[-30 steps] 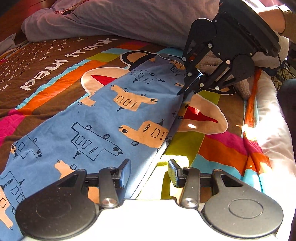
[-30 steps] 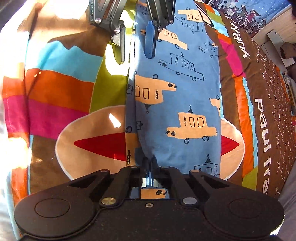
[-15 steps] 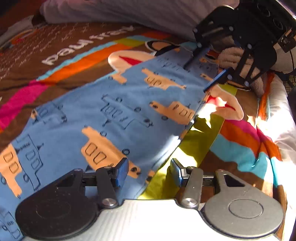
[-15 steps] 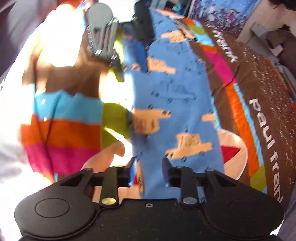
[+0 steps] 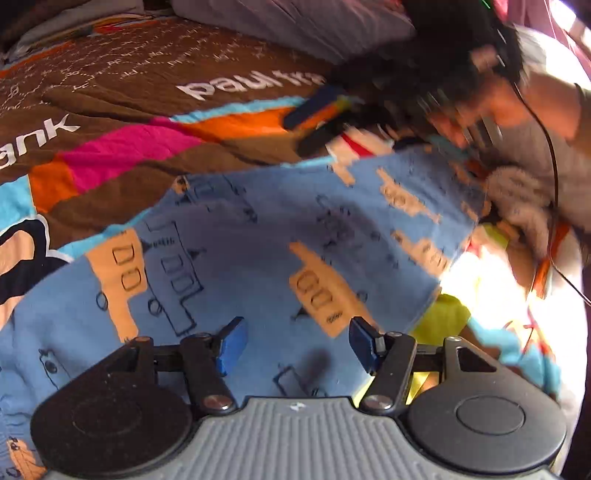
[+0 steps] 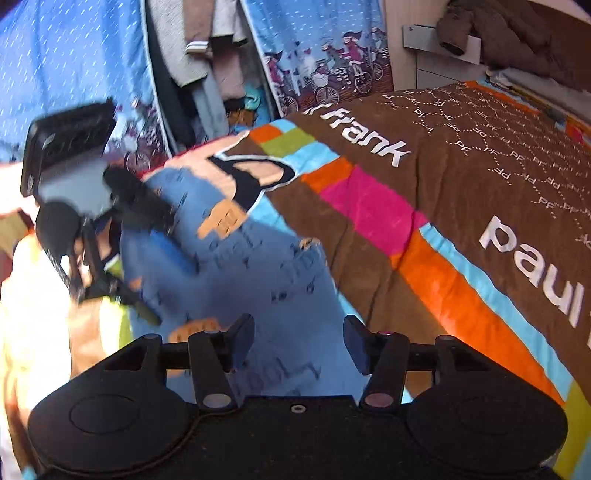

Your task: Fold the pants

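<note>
Blue printed pants (image 5: 258, 229) lay flat on the striped bedspread (image 6: 461, 184), lengthwise fold apparently done. Left gripper (image 5: 293, 341) hovered above the cloth, jaws just widened, holding nothing. Right gripper (image 6: 299, 341) likewise had just opened and was empty, presumably freed for the next fold. Far off hung curtains (image 6: 74, 55); nothing blocked the way.

**A lived-in bedroom at home**

You're working over a bed with a brown "paul frank" bedspread (image 6: 461, 192). Beyond it hang blue bicycle-print curtains (image 6: 325, 55), clothes (image 6: 199, 55) are piled between them, and a brown jacket (image 6: 517, 29) lies on a shelf.
</note>
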`<state>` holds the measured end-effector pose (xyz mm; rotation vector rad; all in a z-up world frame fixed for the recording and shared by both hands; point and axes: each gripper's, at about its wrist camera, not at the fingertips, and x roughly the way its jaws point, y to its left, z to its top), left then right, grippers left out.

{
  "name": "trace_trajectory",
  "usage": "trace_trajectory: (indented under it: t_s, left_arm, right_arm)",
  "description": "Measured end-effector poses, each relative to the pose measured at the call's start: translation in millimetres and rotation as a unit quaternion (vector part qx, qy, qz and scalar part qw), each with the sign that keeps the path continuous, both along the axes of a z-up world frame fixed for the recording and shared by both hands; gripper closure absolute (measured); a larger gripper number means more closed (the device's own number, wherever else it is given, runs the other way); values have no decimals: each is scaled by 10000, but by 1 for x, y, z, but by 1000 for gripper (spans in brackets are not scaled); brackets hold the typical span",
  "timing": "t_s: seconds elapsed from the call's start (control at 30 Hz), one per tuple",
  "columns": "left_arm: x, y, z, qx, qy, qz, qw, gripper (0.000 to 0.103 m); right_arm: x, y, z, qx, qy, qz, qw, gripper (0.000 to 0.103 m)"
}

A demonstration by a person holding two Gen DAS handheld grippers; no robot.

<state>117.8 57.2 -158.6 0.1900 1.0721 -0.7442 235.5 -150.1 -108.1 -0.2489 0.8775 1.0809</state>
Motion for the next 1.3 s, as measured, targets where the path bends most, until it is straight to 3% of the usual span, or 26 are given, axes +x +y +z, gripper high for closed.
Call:
trace_trajectory:
  t_s: [0.07, 0.17, 0.3, 0.57, 0.73, 1.03, 1.1, 1.17, 1.23, 1.3]
  left_arm:
    - [-14, -4, -8, 282, -191, -198, 9992, 37]
    - [-20, 1, -11, 60, -200, -18, 9998, 31]
    - [-22, 3, -13, 29, -250, -40, 9997, 30]
    - [-23, -1, -13, 45, -303, -68, 9995, 27]
    - [-24, -3, -13, 85, -327, -94, 9994, 25]
    - [-27, -3, -16, 64, -373, -91, 9992, 22]
    - [-29, -4, -17, 71, -405, -107, 9991, 20]
    - [-31, -5, -15, 91, -442, -102, 9989, 19]
    - [-32, 1, -5, -26, -466, -17, 9989, 23]
    - [-33, 15, 9, -282, -680, 144, 9972, 22]
  right_arm:
    - [22, 22, -9, 170, 237, 32, 9996, 58]
    - [43, 53, -27, 157, 525, 124, 9984, 73]
    - [50, 72, -40, -60, 602, 259, 9978, 75]
    - [62, 69, -56, -103, 934, 130, 9955, 75]
    - [58, 69, -55, 57, 975, 368, 9945, 102]
    - [66, 65, -48, 3, 393, 3, 9992, 103]
    - [63, 69, -53, -194, 208, -144, 9995, 103]
    - [65, 69, -59, -262, 344, -399, 9983, 98]
    - [65, 58, -49, 121, 298, -854, 9958, 66]
    - [57, 44, -30, 675, 117, -1156, 9909, 51]
